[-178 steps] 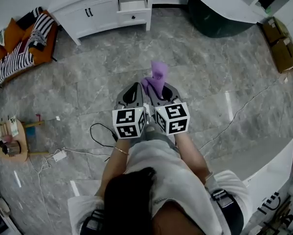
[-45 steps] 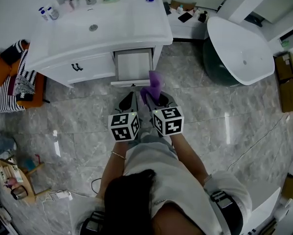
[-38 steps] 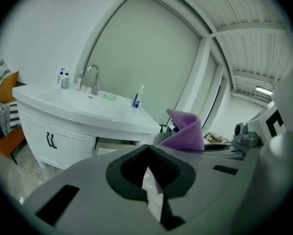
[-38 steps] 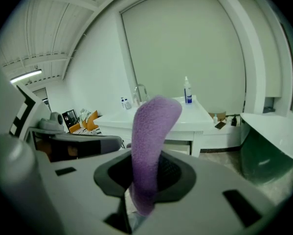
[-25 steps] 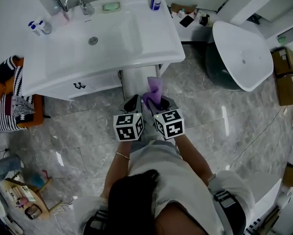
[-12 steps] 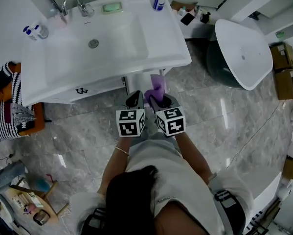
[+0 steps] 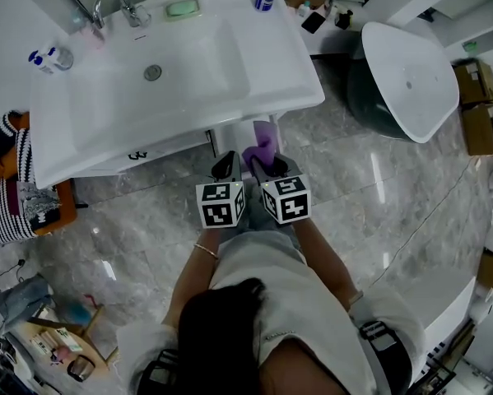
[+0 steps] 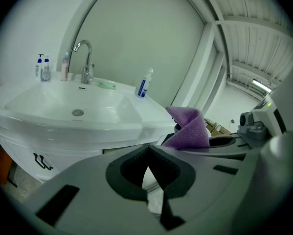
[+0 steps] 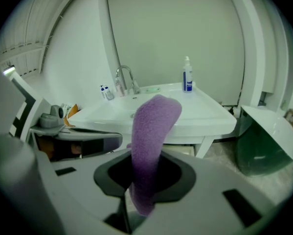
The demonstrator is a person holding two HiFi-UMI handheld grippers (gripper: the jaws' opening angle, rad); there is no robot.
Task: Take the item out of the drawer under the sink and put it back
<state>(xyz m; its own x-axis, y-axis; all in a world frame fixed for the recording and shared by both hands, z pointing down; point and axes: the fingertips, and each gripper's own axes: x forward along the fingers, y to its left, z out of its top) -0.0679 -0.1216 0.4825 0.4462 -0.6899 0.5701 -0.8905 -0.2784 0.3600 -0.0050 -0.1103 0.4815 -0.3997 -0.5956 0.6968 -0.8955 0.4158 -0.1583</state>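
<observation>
Closer to the sink (image 7: pixel 299 97) now, I'm returning the item: right claw (image 7: pixel 267 164) grips the purple cloth (image 7: pixel 265 135), left claw (image 7: pixel 224 168) closed, empty. Next I lower it into the drawer (image 7: pixel 236 135) beneath.

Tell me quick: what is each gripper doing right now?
Left gripper: jaws closed, nothing between them.
Right gripper: jaws closed on the purple fuzzy cloth.

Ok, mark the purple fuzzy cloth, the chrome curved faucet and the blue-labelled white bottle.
purple fuzzy cloth (image 9: pixel 148 151), right gripper view, mid-length.
chrome curved faucet (image 8: pixel 89 65), left gripper view, upright stem.
blue-labelled white bottle (image 8: pixel 143 87), left gripper view, label.
</observation>
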